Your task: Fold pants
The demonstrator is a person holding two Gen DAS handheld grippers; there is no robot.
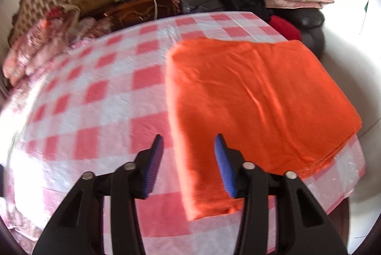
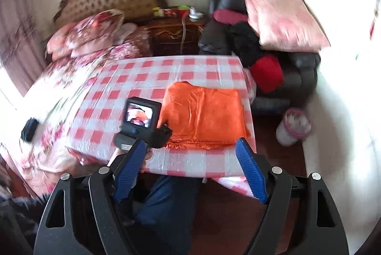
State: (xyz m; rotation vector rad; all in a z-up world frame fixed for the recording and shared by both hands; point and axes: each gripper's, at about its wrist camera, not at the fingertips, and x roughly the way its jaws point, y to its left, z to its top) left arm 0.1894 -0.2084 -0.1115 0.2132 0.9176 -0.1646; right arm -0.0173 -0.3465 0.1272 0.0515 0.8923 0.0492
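The orange pants (image 1: 257, 98) lie folded into a flat rectangle on the right half of a table covered with a pink-and-white checked cloth (image 1: 107, 98). My left gripper (image 1: 189, 137) hovers open above the near left edge of the fold, its blue pads (image 1: 156, 159) holding nothing. In the right wrist view the pants (image 2: 204, 112) sit near the table's front right corner. My right gripper (image 2: 190, 142) is high above and in front of them, wide open and empty. The left tool's camera screen (image 2: 139, 115) shows beside the fold's left edge, with a hand (image 2: 113, 158) below it.
A black leather armchair (image 2: 302, 69) piled with pink cushions (image 2: 283, 19), dark clothes and a red item stands behind the table on the right. A bed with floral bedding (image 2: 78, 41) lies left, a wooden nightstand (image 2: 173, 33) behind. A white-and-pink bin (image 2: 294, 126) is on the floor. The person's leg (image 2: 166, 207) is at the table front.
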